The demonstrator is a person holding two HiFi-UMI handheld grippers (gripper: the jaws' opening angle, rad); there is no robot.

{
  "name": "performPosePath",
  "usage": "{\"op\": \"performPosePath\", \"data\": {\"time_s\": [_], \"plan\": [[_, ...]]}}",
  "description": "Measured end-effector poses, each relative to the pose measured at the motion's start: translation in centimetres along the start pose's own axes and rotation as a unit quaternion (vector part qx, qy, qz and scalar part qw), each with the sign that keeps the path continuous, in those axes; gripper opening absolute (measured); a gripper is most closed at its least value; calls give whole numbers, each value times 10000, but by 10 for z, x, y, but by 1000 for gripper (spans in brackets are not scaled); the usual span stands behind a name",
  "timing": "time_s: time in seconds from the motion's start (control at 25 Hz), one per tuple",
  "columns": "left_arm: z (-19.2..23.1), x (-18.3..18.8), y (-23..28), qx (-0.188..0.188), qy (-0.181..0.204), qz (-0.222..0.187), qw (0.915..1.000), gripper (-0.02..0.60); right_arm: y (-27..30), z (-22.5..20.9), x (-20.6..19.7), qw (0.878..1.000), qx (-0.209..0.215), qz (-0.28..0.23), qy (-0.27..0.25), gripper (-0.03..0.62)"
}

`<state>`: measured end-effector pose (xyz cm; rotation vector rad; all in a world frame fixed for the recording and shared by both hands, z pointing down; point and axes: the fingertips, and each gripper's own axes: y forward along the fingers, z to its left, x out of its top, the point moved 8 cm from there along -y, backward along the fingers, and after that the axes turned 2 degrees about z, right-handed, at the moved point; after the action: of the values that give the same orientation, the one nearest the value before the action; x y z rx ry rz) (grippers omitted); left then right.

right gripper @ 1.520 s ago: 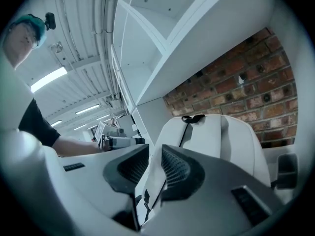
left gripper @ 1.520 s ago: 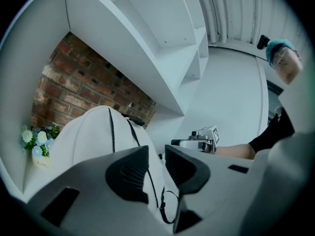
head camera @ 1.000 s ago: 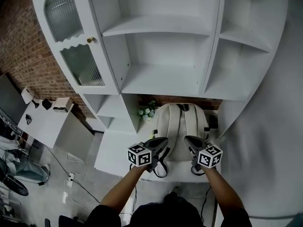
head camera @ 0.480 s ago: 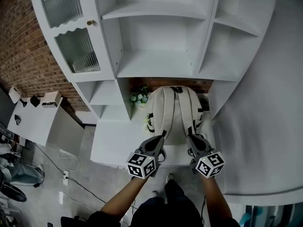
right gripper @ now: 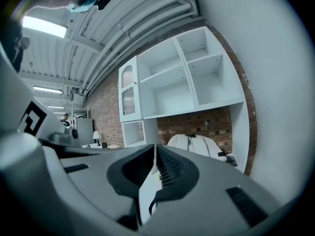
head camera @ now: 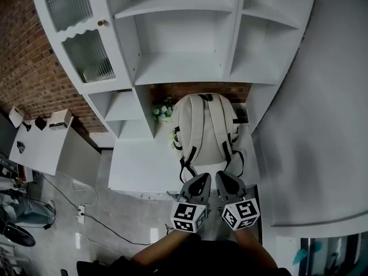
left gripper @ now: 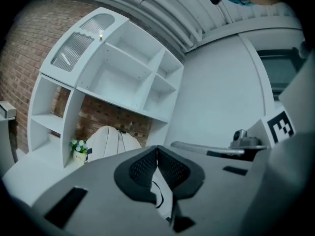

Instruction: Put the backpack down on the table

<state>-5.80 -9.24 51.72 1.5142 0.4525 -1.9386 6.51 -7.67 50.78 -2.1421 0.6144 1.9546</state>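
Observation:
The cream backpack [head camera: 204,125] lies on the white table [head camera: 138,168], its top against the brick back wall, its straps facing up and its black strap ends trailing toward the front edge. My left gripper [head camera: 201,180] and right gripper [head camera: 225,178] hover side by side over the table's front edge, short of the backpack and clear of it. Both are shut with nothing between the jaws. Past the shut left gripper [left gripper: 157,151] the backpack [left gripper: 106,139] shows far off. The right gripper view shows the backpack [right gripper: 197,144] beyond the shut right gripper [right gripper: 156,154].
A small pot of flowers [head camera: 163,109] stands at the backpack's left, beside a shelf partition. White shelving [head camera: 184,68] with a glass-door cabinet [head camera: 80,45] rises above the table. A white wall [head camera: 310,125] closes the right side. A side desk [head camera: 40,142] and floor cables lie to the left.
Both grippers have drawn back from the backpack's lower end to the table's front edge and come closer together. The backpack stays where it lay.

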Motion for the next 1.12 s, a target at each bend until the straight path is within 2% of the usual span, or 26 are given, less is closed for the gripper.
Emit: {"op": "performPosePath", "data": {"time_s": [0.2,0.44,0.68,0.84,1.0,1.12], "plan": [[-32,-14,-14,215,283,-43,9994,17,-39,8,-6,9984,-415,-36,-390,25],[-52,-12,-30,445,1063,-303,9929,17,-58,9,-9,9956,-700,-53,-624,20],[-51,-17,-30,390,1181,-347,9916,17,-58,17,-14,9926,-831,-105,-876,18],[-42,-9,-31,511,1314,-507,9887,18,-52,21,-7,9915,-793,-163,-1022,18],[-33,-2,-36,547,1197,-677,9890,17,-46,30,-3,9911,-677,-318,-1097,18],[-31,2,-42,568,1309,-751,9869,17,-43,37,1,9904,-591,-409,-1184,18]]}}
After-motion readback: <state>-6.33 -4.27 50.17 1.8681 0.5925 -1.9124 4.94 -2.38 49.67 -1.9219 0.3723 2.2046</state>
